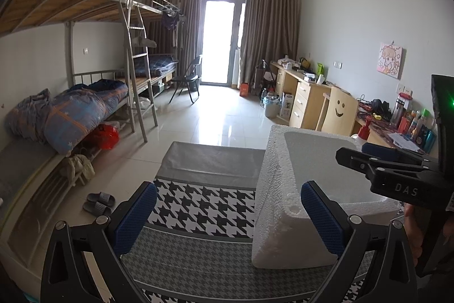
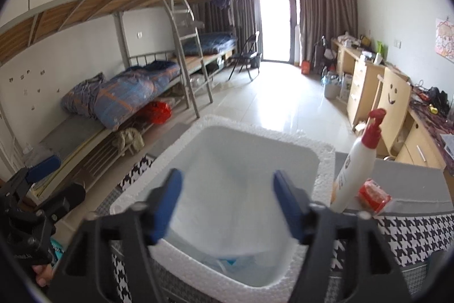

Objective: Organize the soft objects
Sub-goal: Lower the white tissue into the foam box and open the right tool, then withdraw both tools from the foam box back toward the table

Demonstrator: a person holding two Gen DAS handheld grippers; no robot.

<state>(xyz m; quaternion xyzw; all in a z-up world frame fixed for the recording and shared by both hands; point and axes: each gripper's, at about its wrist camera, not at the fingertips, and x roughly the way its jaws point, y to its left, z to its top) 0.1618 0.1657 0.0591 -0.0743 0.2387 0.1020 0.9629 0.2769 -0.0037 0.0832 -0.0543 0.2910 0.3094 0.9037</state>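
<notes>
The right gripper (image 2: 227, 206), jaws apart, is poised over the polystyrene box (image 2: 323, 161); the left gripper (image 1: 229, 217), likewise apart, is beside it.

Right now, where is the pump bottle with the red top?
In the right wrist view the pump bottle stands upright at right, on the grey cloth just beside the foam box, with a small red packet at its base.
</notes>
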